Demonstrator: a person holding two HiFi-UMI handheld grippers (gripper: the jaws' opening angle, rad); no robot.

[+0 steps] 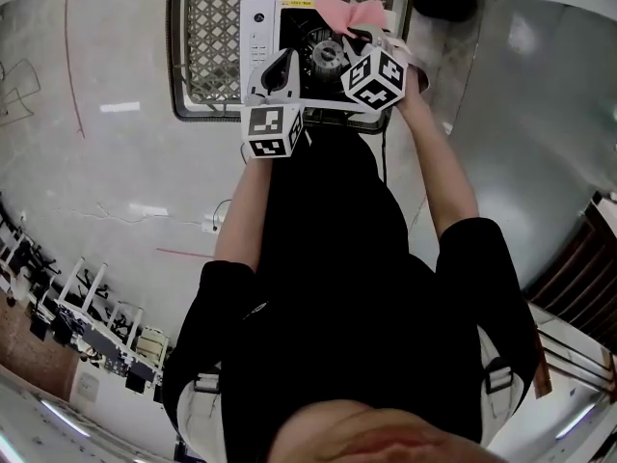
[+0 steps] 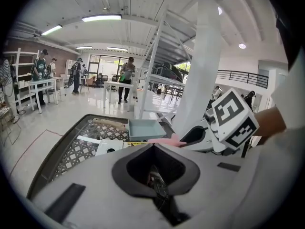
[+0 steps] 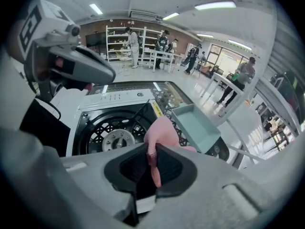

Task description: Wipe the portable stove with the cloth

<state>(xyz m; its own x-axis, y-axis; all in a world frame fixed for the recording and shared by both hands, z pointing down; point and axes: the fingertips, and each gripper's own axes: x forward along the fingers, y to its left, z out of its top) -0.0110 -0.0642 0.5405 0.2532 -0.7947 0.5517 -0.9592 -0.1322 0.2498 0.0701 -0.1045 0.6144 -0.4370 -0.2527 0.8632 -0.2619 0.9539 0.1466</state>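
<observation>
Cloth point(image 3: 162, 132): looks soft, light; grip a bunched edge.
Right claw point(image 3: 151, 163): pinching cloth, stove point(image 3: 109, 101) at 10 o'clock.
Left claw point(image 2: 155, 175): pressed together.

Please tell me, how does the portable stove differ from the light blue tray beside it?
Colour: the portable stove is white with a black round well, while the tray is plain light blue. Size: the stove looks clearly larger than the tray. Build: the stove carries a metal burner in its middle, while the tray is an open, empty box with low walls. Both are rectangular and stand on the mesh table.
</observation>
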